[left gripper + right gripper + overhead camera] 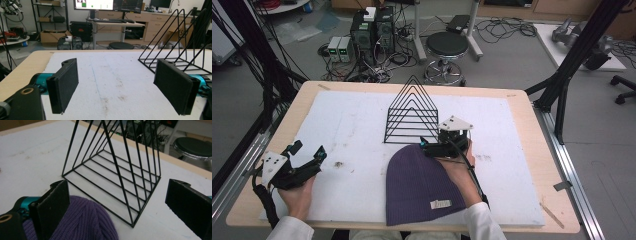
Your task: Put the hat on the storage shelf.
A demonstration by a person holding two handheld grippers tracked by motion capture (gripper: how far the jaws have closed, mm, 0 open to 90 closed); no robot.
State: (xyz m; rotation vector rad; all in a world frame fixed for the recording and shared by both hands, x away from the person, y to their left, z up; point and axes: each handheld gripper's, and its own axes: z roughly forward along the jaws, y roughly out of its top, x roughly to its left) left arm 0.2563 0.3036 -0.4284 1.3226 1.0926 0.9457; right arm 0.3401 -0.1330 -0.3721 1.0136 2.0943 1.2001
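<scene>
Seemingly at the reaching step, a purple knit beanie (419, 187) lies flat on the worktop (357, 130) just before a black wire rack (412, 117), the right gripper (443, 144) poised at its crown with jaws spread, next needing to close on the knit, while the left gripper (307, 159) waits well apart, jaws spread too.

Lighting here is pretty even, soft overhead room light, nothing harsh. The white sheet (362, 130) on my tabletop (532, 165) comes out bright but not blown, and shadows under things are faint and short. The high view is a bit soft and low-res, with straight edges bowing slightly near the corners. Through my left claw (117, 87) the pads (63, 87) are close and a touch fuzzy, while the room behind stays fairly clear; a monitor (93, 4) at the top glows bright. Through my right claw (120, 210) the black wire rack (112, 170) is crisp mid-frame, and the purple beanie (87, 222) at the bottom is softer, its knit still readable.
</scene>
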